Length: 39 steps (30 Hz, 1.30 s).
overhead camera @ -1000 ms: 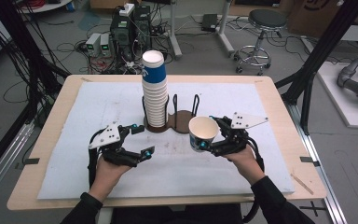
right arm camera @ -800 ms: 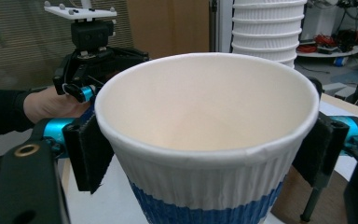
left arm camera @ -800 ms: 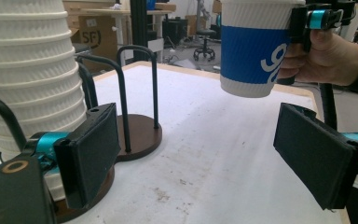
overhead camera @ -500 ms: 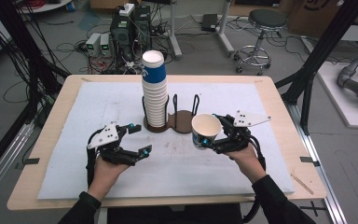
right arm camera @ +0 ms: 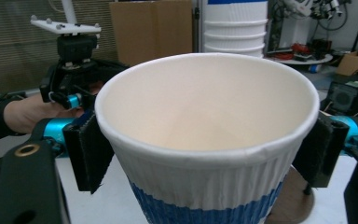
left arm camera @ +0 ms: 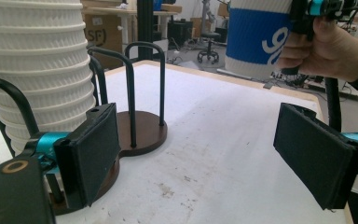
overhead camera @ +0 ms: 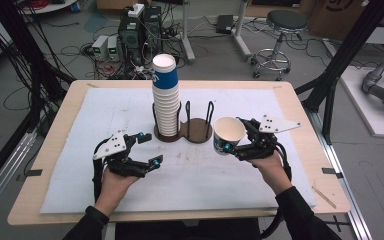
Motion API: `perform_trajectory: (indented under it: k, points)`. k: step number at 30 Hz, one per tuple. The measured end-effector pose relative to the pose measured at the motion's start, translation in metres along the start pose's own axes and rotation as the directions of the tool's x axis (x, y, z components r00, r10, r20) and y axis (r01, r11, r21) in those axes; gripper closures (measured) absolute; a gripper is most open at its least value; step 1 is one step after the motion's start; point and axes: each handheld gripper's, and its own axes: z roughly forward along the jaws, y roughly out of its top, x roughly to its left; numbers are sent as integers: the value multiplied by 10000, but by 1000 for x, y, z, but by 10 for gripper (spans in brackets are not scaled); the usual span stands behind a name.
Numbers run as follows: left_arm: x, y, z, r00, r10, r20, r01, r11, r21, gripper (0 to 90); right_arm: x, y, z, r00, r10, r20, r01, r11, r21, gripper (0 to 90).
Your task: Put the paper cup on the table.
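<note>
A tall stack of white and blue paper cups (overhead camera: 165,95) stands in the left ring of a dark wooden two-ring holder (overhead camera: 196,129); the right ring holds nothing. My right gripper (overhead camera: 235,137) is shut on a single paper cup (overhead camera: 228,134), held upright above the table just right of the holder; the cup (right arm camera: 205,140) sits between the pads in the right gripper view. My left gripper (overhead camera: 146,148) hovers open, front-left of the holder, with nothing between its fingers (left arm camera: 88,156). The stack (left arm camera: 37,70) and the held cup (left arm camera: 256,35) appear in the left gripper view.
A white mat (overhead camera: 105,115) covers most of the wooden table (overhead camera: 300,100). Black frame posts stand at both sides, with cables and electronics on the floor behind. A stool (overhead camera: 280,30) stands beyond the far edge.
The right gripper has lifted the cup slightly and shifted it a little right of the holder. The left gripper has barely moved.
</note>
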Motion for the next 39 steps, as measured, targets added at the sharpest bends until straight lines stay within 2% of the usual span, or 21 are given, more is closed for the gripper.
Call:
perform_trajectory:
  k: [5,7,8,15,20,29,32,37,39]
  points:
    - [1,-1,0,10000,-57,-74,57,10000,37,145,-9,4,-8,9987,26,512,-24,10000,-37,194]
    - [1,-1,0,10000,-8,-56,8,10000,25,145,-11,4,-10,9983,10,579,-10,10000,-5,194]
    - [1,0,0,10000,-10,-55,10,10000,12,145,-15,6,-14,9969,-62,787,61,10000,4,194]
    - [5,-2,2,9999,-116,-7,116,9999,39,145,-32,10,-25,9909,84,1343,-80,10000,-29,194]
    - [5,-3,1,9999,-61,-96,63,9999,141,145,-46,10,-31,9838,266,1772,-258,9996,-68,195]
    - [5,-5,1,10000,-86,-49,87,9998,200,145,-68,9,-39,9659,433,2554,-407,9991,-155,198]
    - [5,-5,1,9999,-85,-86,86,9997,228,145,-75,8,-41,9631,571,2631,-520,9983,-264,198]
    - [5,-6,1,9999,-86,-64,87,9997,243,145,-87,3,-45,9522,707,2970,-651,9975,-289,199]
    - [5,-6,2,10000,-47,-65,48,9997,254,145,-88,2,-45,9514,721,2995,-669,9974,-275,199]
